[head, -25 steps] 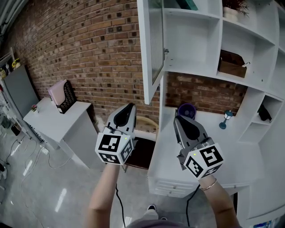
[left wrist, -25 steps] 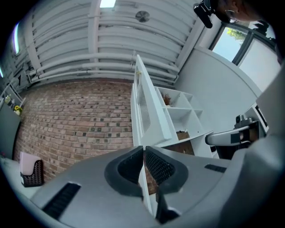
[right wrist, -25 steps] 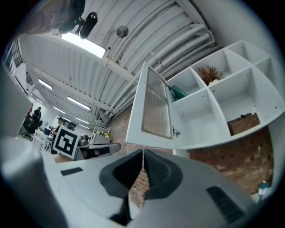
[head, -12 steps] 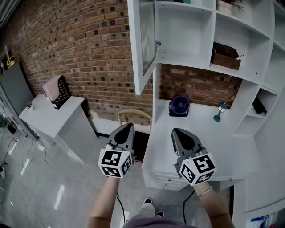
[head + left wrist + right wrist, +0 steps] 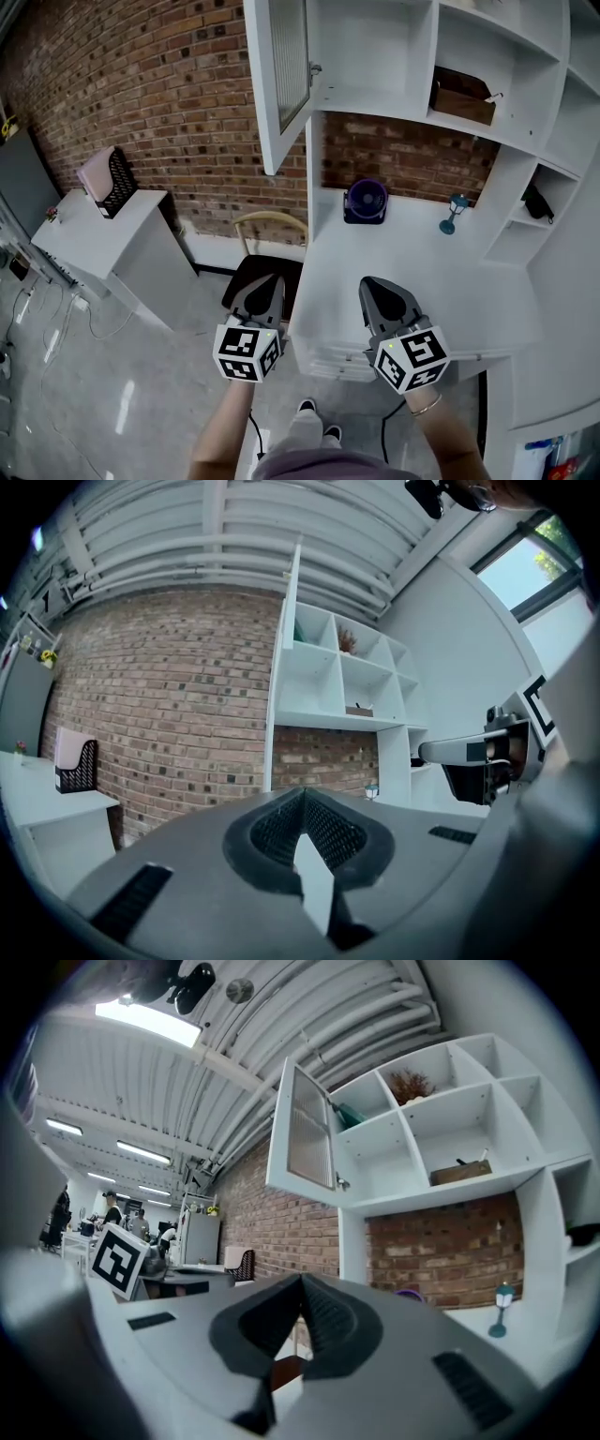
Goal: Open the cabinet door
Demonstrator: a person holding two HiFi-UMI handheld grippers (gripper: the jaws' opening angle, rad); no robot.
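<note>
Cabinet door [image 5: 277,84]: we see it standing open.
Left gripper [image 5: 266,284]: we hold its jaws together, empty.
Right gripper [image 5: 374,286]: jaws together, empty, over our desk [image 5: 459,281].

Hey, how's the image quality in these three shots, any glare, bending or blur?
Head view: sharp and evenly lit, with pale streaks of reflected light on the glossy floor. Left gripper view: strong fisheye, black corners, the window washed out. Right gripper view: same fisheye bending the shelves, and the ceiling light glares.
</note>
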